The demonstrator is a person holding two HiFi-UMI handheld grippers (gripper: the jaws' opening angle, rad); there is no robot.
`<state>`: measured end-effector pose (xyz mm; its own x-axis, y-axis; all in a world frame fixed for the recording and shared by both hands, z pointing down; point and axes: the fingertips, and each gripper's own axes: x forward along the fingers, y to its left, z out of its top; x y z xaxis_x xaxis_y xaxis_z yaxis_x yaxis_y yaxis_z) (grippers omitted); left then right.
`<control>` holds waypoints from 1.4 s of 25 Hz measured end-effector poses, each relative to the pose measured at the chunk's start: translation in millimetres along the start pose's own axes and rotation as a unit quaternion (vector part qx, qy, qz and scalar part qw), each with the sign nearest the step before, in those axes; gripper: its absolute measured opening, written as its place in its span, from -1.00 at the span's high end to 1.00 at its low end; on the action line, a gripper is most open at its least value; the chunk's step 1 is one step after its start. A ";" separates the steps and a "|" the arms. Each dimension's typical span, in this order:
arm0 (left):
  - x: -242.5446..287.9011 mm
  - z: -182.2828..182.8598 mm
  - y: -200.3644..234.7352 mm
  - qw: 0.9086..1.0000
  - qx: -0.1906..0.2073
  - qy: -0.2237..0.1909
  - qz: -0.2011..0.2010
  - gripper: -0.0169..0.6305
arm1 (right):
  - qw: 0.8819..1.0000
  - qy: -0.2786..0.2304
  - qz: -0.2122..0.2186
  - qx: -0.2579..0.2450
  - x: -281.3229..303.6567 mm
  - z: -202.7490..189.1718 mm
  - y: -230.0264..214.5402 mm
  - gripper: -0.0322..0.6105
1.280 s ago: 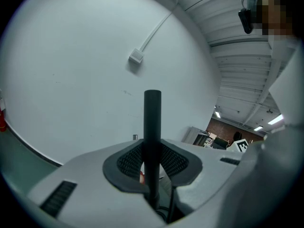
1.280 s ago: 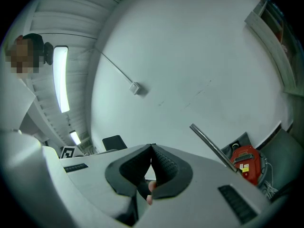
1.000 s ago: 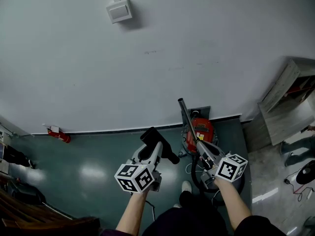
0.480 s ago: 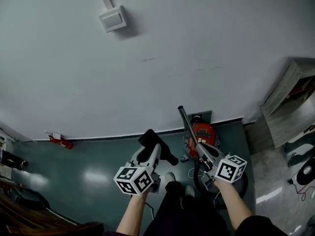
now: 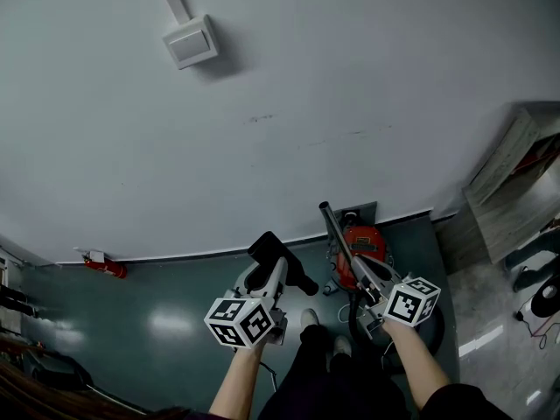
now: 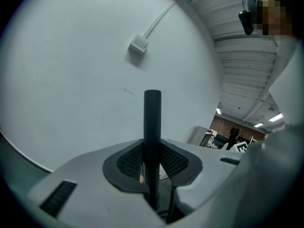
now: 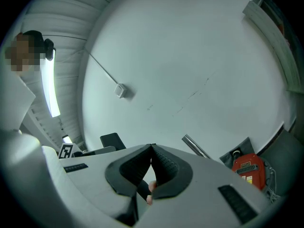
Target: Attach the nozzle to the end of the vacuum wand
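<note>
Left tool [image 6: 152, 151] was clamped on the black plastic vacuum nozzle [image 5: 269, 247]. The nozzle's round black neck stood upright between the ribbed pads, with both pads pressing on it. In the head view the nozzle sat left of the red canister vacuum cleaner [image 5: 363, 241], held above the teal floor [image 5: 166, 322] and clear of it.

Right tool [image 7: 152, 147] was closed with its pad tips meeting, and I couldn't see anything gripped at the tips. It sat on the near side of the red vacuum.

The shiny metal vacuum wand [image 5: 336, 233] ran past the outer side of the right tool's jaw, not between the pads. It rose from in front of the vacuum and leaned up and left against the pale grey wall [image 5: 350, 77]. The wand's upper end was bare, and the nozzle was apart from it.

A small red fire extinguisher [image 5: 105, 266] lay at the wall base, well left of the vacuum. A white wall box [image 5: 191, 42] was high up and left of the vacuum.
</note>
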<state>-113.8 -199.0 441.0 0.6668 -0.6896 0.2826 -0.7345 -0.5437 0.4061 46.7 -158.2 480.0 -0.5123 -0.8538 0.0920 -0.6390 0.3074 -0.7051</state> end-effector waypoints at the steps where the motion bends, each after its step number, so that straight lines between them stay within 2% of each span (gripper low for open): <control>1: 3.6 1.7 3.7 1.000 0.000 0.002 -0.002 0.68 | 1.000 0.000 -0.003 0.000 3.7 0.2 -2.0 0.84; 18: 76.4 34.5 52.3 0.998 0.002 0.025 -0.056 0.68 | 0.997 -0.012 -0.081 -0.014 56.2 11.4 -35.4 0.84; 23: 91.6 45.2 58.6 0.997 0.003 0.027 -0.076 0.68 | 0.990 -0.001 -0.115 -0.077 67.7 7.2 -47.7 0.84; 27: 103.8 55.8 60.9 0.996 0.006 0.022 -0.080 0.68 | 0.986 0.017 -0.129 -0.104 76.0 1.5 -65.8 0.84; 35: 123.8 72.6 67.9 0.998 0.001 0.009 -0.067 0.68 | 0.968 0.092 -0.134 -0.190 102.2 -18.9 -104.4 0.83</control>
<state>-90.3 -356.0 440.5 0.7610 -0.6020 0.2419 -0.6391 -0.6313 0.4392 50.2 -269.7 576.3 -0.3703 -0.8456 0.3846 -0.9100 0.2470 -0.3330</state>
